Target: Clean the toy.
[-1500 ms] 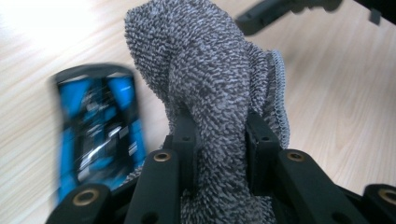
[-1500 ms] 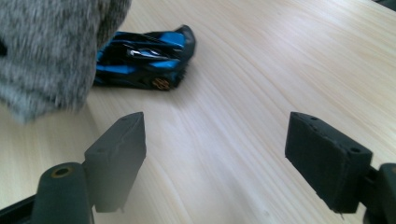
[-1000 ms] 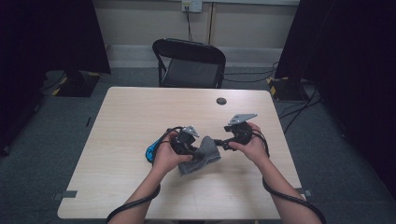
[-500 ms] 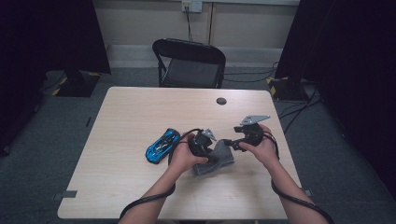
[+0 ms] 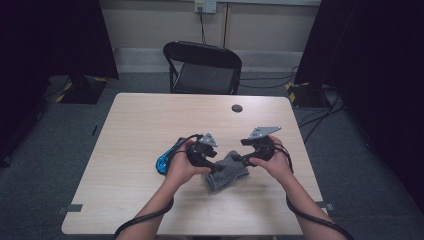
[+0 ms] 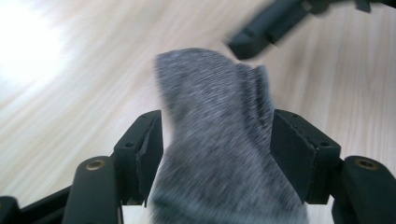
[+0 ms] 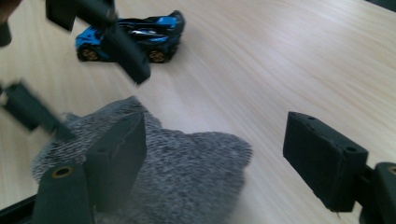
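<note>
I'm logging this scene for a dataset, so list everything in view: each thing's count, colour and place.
sock: one, grey, crumpled on the table between the two grippers
toy car: one, blue and black, on the table left of the left hand
table: one, light wood
round cap: one, dark, near the table's far edge
folding chair: one, black, behind the table
left gripper: one, black, jaws have just been opening, sock between them, pads not pressing
right gripper: one, black, jaws open above the sock's edge
</note>
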{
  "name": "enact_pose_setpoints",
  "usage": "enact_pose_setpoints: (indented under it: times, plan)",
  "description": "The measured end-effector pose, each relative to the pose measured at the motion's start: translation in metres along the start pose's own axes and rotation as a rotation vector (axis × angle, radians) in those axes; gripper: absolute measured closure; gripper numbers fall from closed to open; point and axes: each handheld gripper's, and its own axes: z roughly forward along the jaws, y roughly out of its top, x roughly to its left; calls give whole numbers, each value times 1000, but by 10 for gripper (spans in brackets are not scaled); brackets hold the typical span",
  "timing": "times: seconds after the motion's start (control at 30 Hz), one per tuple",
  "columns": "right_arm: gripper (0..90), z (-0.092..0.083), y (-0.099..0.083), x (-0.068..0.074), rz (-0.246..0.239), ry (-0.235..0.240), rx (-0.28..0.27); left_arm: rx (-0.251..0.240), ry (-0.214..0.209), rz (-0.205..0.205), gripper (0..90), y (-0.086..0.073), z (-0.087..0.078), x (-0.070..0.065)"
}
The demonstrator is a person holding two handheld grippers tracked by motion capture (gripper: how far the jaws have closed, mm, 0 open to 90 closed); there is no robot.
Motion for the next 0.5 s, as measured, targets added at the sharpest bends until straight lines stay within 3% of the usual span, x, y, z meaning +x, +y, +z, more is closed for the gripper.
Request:
enact_pose_setpoints:
  times: [0.2, 0.5]
  plan:
    - [228, 14, -3, 15, -41, 60, 18, -28, 60, -58, 336, -19, -29, 14]
    - [248, 28, -10, 29, -74, 106, 54, -42, 153, -139, 306, -47, -55, 32]
